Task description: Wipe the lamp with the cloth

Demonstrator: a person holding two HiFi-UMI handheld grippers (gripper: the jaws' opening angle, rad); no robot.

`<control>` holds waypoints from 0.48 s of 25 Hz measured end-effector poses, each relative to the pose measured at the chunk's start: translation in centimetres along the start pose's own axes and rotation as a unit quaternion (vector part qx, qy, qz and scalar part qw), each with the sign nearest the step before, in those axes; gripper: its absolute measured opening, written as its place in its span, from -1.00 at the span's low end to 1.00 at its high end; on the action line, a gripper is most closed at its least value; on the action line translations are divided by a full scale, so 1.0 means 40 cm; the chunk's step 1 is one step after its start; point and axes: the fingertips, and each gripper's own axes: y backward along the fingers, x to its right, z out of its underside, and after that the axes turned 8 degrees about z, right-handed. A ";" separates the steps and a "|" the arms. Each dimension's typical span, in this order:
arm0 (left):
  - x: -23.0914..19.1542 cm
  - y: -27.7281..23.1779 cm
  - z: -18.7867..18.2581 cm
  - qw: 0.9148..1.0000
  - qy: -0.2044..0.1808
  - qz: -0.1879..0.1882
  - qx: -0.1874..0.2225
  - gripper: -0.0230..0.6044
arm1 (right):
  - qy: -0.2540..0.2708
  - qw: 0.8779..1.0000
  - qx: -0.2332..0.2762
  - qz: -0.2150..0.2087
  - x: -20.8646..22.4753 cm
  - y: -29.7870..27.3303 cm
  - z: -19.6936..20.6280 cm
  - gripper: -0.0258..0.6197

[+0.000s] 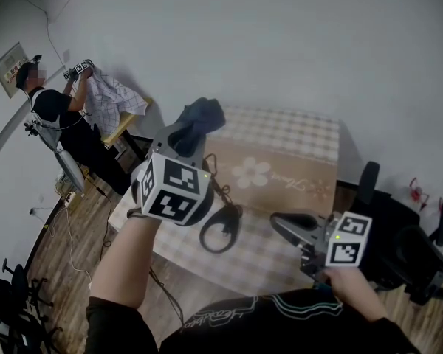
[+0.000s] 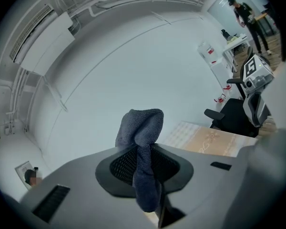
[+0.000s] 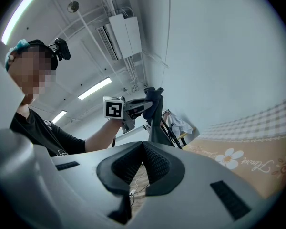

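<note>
Head view: left claw (image 1: pixel 186 135) clamped on the dark cloth (image 1: pixel 203 115), above the black lamp (image 1: pixel 223 231) at the table's (image 1: pixel 295 135) near left. Right claw (image 1: pixel 282 222) is closed and empty. Best steady the lamp first, then wipe gently.

Checked table (image 1: pixel 295 135), black chair (image 1: pixel 399 242) beside it — a person (image 1: pixel 55 109) well apart.

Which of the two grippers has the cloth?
The left gripper: its jaws pinch the dark blue cloth. The right gripper holds nothing.
</note>
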 end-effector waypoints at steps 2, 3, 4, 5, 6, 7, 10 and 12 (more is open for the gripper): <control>0.004 -0.002 0.004 1.000 0.001 0.002 -0.001 -0.70 | 0.001 1.000 -0.002 0.000 -0.002 -0.002 0.002 -0.89; 0.009 -0.003 0.008 1.000 0.004 0.006 -0.001 -0.70 | 0.002 1.000 -0.003 -0.001 -0.004 -0.003 0.004 -0.89; 0.015 -0.006 0.013 1.000 0.009 0.012 -0.002 -0.70 | 0.002 1.000 -0.005 -0.001 -0.006 -0.004 0.006 -0.89; 0.022 -0.009 0.021 1.000 0.017 0.019 -0.003 -0.70 | 0.003 1.000 -0.006 -0.001 -0.008 -0.005 0.007 -0.89; 0.028 -0.012 0.029 0.999 0.024 0.026 -0.003 -0.70 | 0.004 1.000 -0.006 0.000 -0.008 -0.006 0.006 -0.89; 0.033 -0.015 0.036 0.999 0.030 0.030 -0.004 -0.70 | 0.006 1.000 -0.006 0.001 -0.008 -0.008 0.004 -0.89; 0.046 -0.015 0.059 0.999 0.031 0.033 -0.009 -0.70 | 0.011 1.000 -0.006 0.004 -0.008 -0.013 0.000 -0.89; 0.050 -0.012 0.075 0.999 0.035 0.035 -0.011 -0.70 | 0.011 1.000 -0.008 0.005 -0.011 -0.018 0.003 -0.89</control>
